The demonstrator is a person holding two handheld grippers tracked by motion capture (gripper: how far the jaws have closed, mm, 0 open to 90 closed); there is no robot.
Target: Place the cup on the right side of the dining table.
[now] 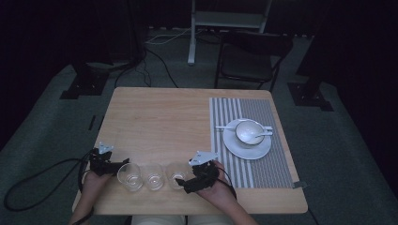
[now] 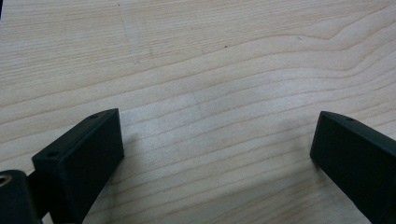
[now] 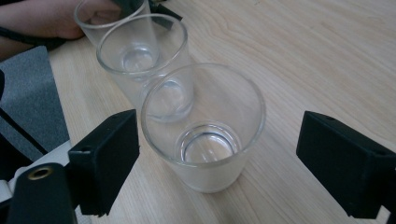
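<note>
Three clear glasses stand in a row near the table's front edge: the left glass [image 1: 129, 176], the middle glass [image 1: 154, 176] and the right glass [image 1: 176, 173]. In the right gripper view the nearest glass [image 3: 204, 126] sits between the spread jaws of my right gripper [image 3: 219, 154], untouched; the middle glass [image 3: 144, 60] and the far glass [image 3: 112, 18] line up behind it. My right gripper [image 1: 187, 180] is open at the row's right end. My left gripper [image 1: 116, 166] is open beside the left glass, and in the left gripper view its jaws [image 2: 215, 149] frame bare wood.
A striped placemat [image 1: 230, 117] at the right carries a white saucer [image 1: 248, 149] with a white bowl [image 1: 248, 131] and a spoon [image 1: 265, 133]. A black chair [image 1: 248, 56] and a white stand [image 1: 192, 33] lie beyond the table's far edge. Cables trail on the floor at left.
</note>
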